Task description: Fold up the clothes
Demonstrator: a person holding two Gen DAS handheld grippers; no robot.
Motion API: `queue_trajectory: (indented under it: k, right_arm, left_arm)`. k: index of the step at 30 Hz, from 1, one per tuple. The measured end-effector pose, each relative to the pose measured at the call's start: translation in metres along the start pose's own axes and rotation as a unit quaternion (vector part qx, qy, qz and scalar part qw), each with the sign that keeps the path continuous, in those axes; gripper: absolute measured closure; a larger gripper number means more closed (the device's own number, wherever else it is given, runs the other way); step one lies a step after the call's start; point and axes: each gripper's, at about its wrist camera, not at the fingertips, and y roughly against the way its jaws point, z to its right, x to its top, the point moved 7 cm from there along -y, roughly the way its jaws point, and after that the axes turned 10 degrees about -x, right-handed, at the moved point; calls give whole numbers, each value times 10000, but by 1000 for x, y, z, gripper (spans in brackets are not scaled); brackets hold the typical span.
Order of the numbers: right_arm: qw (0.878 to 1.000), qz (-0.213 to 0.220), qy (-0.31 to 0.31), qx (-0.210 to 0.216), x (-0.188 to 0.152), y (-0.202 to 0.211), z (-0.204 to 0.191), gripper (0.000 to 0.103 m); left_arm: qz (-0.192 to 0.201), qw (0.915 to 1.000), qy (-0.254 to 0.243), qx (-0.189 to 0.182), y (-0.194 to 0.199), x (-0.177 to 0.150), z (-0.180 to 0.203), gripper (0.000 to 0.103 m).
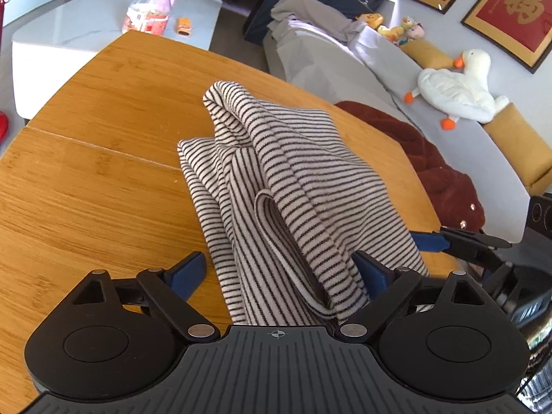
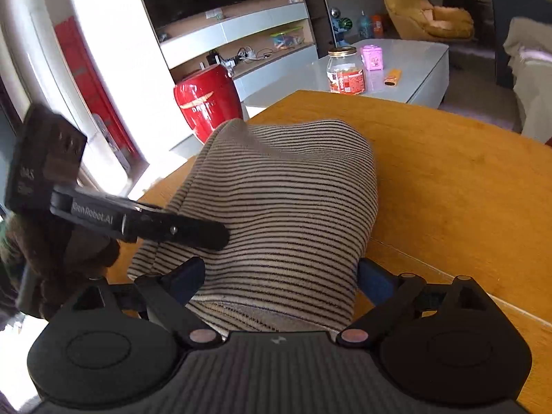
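A black-and-cream striped garment lies bunched on the wooden table. My left gripper has its jaws wide apart, with the near end of the garment lying between the blue pads. The right gripper's finger shows at the right edge of the cloth. In the right wrist view the garment is draped between the wide-apart jaws of my right gripper. The left gripper's finger rests against the cloth at the left.
A white coffee table with a jar stands beyond the wooden table. A grey sofa with a plush goose and a dark red blanket lies to the right. A red drum stool stands by the TV unit.
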Motion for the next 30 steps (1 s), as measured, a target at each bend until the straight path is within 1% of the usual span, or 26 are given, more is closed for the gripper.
queue_trajectory:
  k: [2, 3, 4, 5, 7, 8, 9, 11, 14, 17, 20, 24, 27, 30]
  right_arm:
    - [9966, 82, -752, 335, 7, 6, 25, 4]
    - [9932, 109, -1074, 430, 9, 7, 36, 4]
    - [9900, 106, -1325, 464, 10, 5, 45, 4]
    - [9887, 69, -1428, 441, 9, 1, 49, 4]
    - [9912, -25, -1276, 349, 6, -8, 47, 5]
    - [9931, -74, -1129, 319, 4, -13, 43, 8]
    - [9947, -123, -982, 290, 2, -17, 39, 19]
    - [9952, -187, -892, 359, 5, -28, 31, 28]
    - [9963, -228, -739, 382, 17, -45, 25, 28]
    - [9969, -216, -648, 393, 38, -63, 26, 28]
    - [9978, -134, -540, 355, 64, -89, 28, 28]
    - [9981, 42, -531, 307, 98, -125, 33, 26]
    - [9983, 164, -518, 234, 114, -144, 35, 25]
    - [9983, 232, -508, 157, 124, -153, 36, 23]
  left_arm:
    - [-29, 10000, 3, -41, 0, -1, 0, 9]
    - [-44, 9999, 26, -86, 0, -1, 0, 10]
    - [-60, 9999, 49, -131, 0, -1, 0, 12]
    - [-75, 9998, 72, -176, 0, -1, 0, 15]
    - [-63, 9997, 25, -238, 1, 0, 2, 20]
    - [-52, 9996, 4, -262, 0, 0, 3, 21]
    - [-43, 9996, -5, -283, 0, 0, 3, 22]
    - [-24, 9993, -20, -369, -3, 2, 3, 23]
    - [92, 9991, -12, -423, -6, 14, -7, 24]
    - [257, 9987, 95, -438, -11, 35, -26, 24]
    - [441, 9983, 174, -349, -19, 60, -46, 24]
    - [651, 9974, 292, -140, -29, 92, -68, 24]
    - [721, 9969, 324, -38, -34, 107, -78, 24]
    - [739, 9967, 343, -62, -35, 113, -85, 23]
